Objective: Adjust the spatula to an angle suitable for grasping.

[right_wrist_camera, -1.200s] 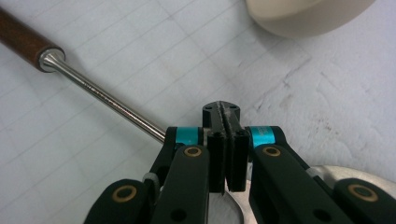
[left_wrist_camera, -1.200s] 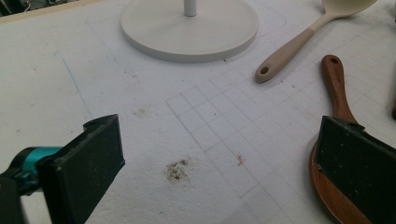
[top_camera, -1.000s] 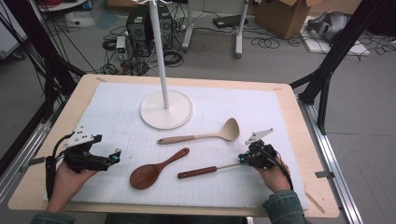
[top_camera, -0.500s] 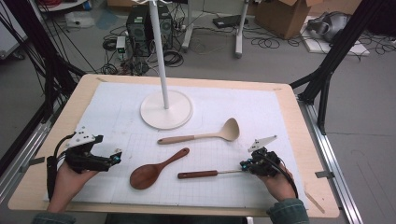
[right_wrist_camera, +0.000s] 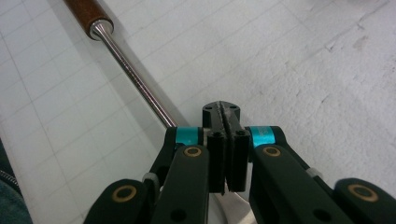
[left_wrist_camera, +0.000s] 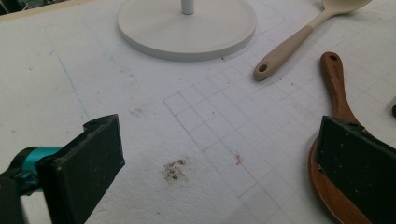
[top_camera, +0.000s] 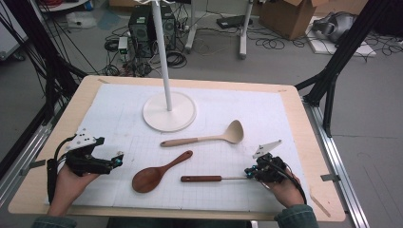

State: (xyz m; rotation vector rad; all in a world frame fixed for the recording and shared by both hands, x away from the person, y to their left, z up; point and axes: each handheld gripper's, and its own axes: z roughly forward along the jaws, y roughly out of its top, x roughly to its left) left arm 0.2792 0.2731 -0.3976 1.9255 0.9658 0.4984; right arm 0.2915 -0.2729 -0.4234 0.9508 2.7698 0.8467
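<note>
High view: left gripper (top_camera: 119,159) resting at near left of the white mat (top_camera: 119,109), jaws released, nothing between them. Right gripper (top_camera: 248,173) at near right, clenched at the far-right tip of the metal utensil (top_camera: 209,178), which lies flat near the front edge, brown handle pointing left. Dark wooden spoon (top_camera: 154,173) just left of that handle, apart from it. Pale ladle (top_camera: 204,140) farther back, bowl to the right. White stand (top_camera: 169,111) with round base and upright pole at far centre.

Left gripper view: left gripper (left_wrist_camera: 219,163) spread wide over bare mat, wooden spoon (left_wrist_camera: 334,93) partly behind the right jaw, not touched. Ladle (left_wrist_camera: 289,49) handle and stand (left_wrist_camera: 187,28) base beyond.

Right gripper view: right gripper (right_wrist_camera: 226,116) with pads pressed together, apparently pinching the thin metal end of the utensil (right_wrist_camera: 130,70); shaft running away to the upper left toward the brown handle. Exact contact hidden under the jaws.

Step in hand, judged: grip taken on the utensil, lift not yet begun. Next move likely calls for raising it level without letting the heavier handle droop, then carrying it toward the stand.

Writing or brands: none readable anywhere.
</note>
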